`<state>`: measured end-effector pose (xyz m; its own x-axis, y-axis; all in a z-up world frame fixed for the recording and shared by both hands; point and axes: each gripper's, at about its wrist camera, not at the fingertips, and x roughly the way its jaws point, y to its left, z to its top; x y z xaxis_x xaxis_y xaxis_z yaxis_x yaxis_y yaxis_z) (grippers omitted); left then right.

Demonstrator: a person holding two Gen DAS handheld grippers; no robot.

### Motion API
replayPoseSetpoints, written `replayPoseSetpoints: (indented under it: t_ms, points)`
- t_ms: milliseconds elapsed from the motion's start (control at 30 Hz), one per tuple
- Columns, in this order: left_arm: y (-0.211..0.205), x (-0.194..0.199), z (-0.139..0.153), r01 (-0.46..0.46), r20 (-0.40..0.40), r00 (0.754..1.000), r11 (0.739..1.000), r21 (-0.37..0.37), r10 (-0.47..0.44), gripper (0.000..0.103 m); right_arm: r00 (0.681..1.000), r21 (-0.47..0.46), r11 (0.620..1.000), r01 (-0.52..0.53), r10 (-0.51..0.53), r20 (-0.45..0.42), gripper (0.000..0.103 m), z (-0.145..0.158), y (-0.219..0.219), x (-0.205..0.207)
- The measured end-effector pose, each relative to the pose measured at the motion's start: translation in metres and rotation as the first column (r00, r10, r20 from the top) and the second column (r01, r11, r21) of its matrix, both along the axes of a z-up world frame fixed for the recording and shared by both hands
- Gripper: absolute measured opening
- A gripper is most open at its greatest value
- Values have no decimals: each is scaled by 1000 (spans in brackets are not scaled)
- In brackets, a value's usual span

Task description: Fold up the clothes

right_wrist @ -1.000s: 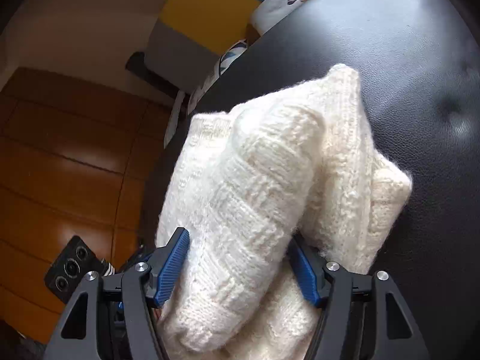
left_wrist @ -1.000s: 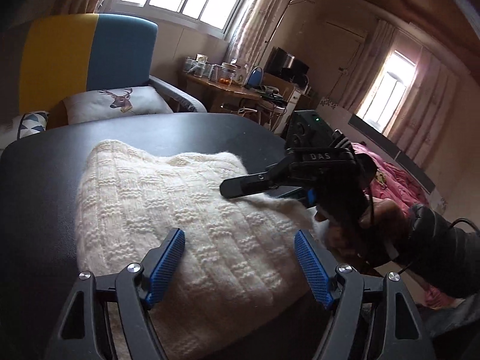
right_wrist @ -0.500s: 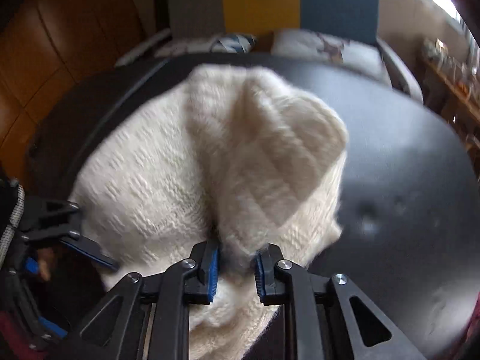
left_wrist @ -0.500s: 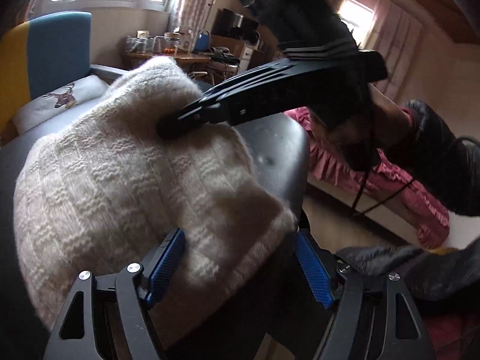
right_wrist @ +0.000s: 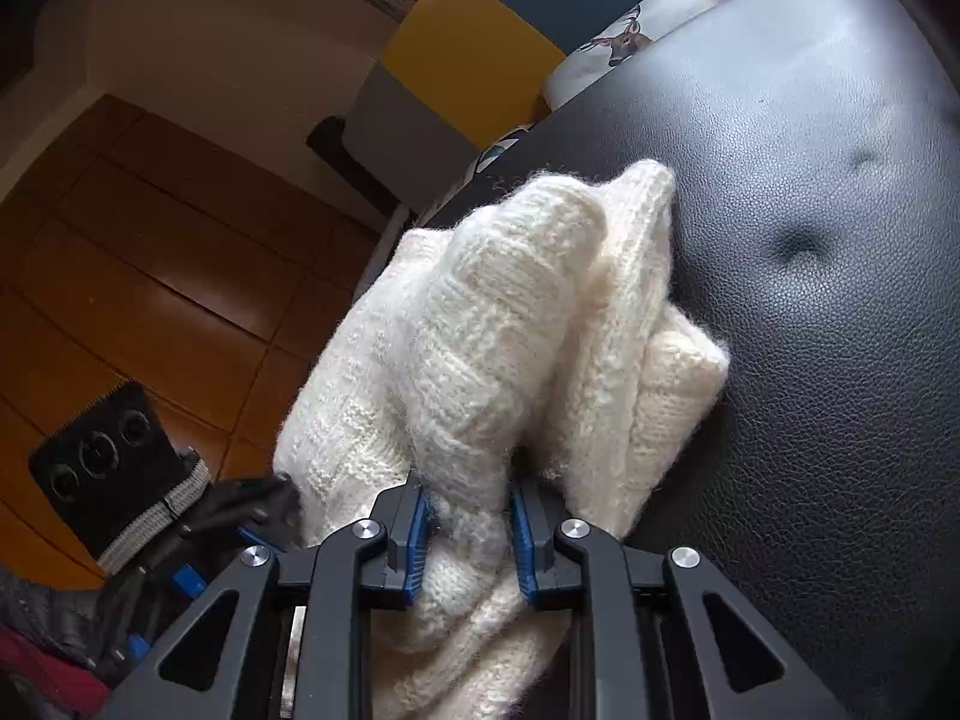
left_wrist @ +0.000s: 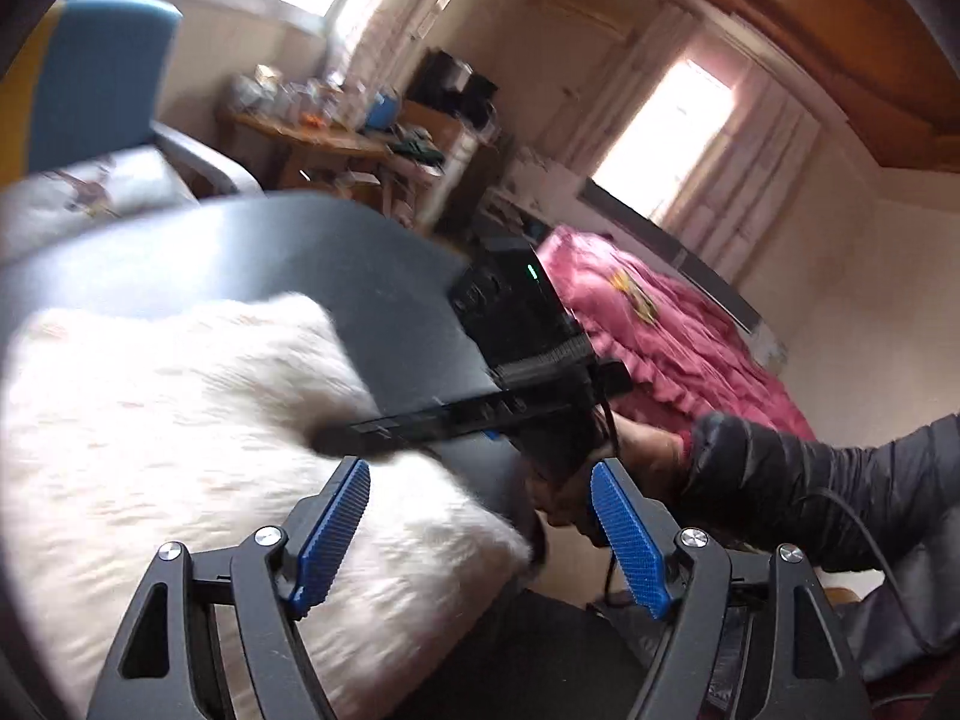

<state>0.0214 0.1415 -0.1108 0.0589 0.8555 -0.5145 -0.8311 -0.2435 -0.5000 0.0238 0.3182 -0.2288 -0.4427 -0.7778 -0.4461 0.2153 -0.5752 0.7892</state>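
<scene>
A cream knitted sweater (right_wrist: pixel 480 324) lies bunched in thick folds on a black padded leather top (right_wrist: pixel 810 360). My right gripper (right_wrist: pixel 468 489) pinches a raised fold of it between its blue pads, and its jaws are opening slightly. In the left wrist view the sweater (left_wrist: pixel 180 420) is blurred. The right gripper (left_wrist: pixel 336 441) reaches into it from the right, held by a hand in a dark sleeve (left_wrist: pixel 810 480). My left gripper (left_wrist: pixel 477 468) stands open over the sweater's near right corner, gripping nothing.
A blue and yellow armchair (right_wrist: pixel 480 60) with a deer cushion (right_wrist: pixel 624 36) stands behind the black top. Wooden floor (right_wrist: pixel 150 252) lies to its left. Pink bedding (left_wrist: pixel 690 348) and a cluttered desk (left_wrist: pixel 336 138) lie beyond the top's right edge.
The right gripper's jaws went from wide around a sweater fold to pinching it, lifted it, then brought it back down. The left gripper swung right, staying open.
</scene>
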Motion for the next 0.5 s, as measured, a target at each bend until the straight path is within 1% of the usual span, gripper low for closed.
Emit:
replayPoseSetpoints:
  t_ms: [33, 100, 133, 200, 233, 333, 367, 467, 500]
  points:
    - [13, 3, -10, 24, 17, 1000, 999, -30, -23, 77, 1000, -23, 1000, -2, 2, 2, 21, -3, 2, 0]
    - [36, 14, -32, 89, 20, 996, 991, -98, -87, 78, 1000, -45, 999, -6, 6, -4, 21, -7, 3, 2]
    - [44, 23, -40, 86, -35, 995, 988, -132, -91, 78, 1000, -52, 999, -9, 9, -9, 21, -8, 3, 3]
    - [50, 42, -45, 80, -132, 986, 985, -150, -100, 80, 1000, -51, 999, -10, 10, -13, 21, -8, 2, 3]
    - [52, 47, -46, 74, -166, 981, 983, -166, -102, 80, 1000, -51, 999, -11, 10, -14, 21, -8, 1, 3]
    - [50, 45, -44, 46, -138, 988, 988, -146, -66, 81, 1000, -41, 999, -9, 8, -16, 21, -6, -2, 4]
    - [49, 44, -43, 34, -126, 991, 989, -142, -52, 81, 1000, -33, 999, -6, 6, -17, 21, -10, -8, -7]
    - [44, 51, -31, -14, -140, 990, 992, -126, -3, 81, 1000, -10, 1000, -1, 0, -11, 23, -4, -11, -7]
    - [39, 51, -25, -32, -129, 992, 993, -111, 17, 82, 1000, -3, 1000, 2, -2, -7, 23, -2, -13, -7]
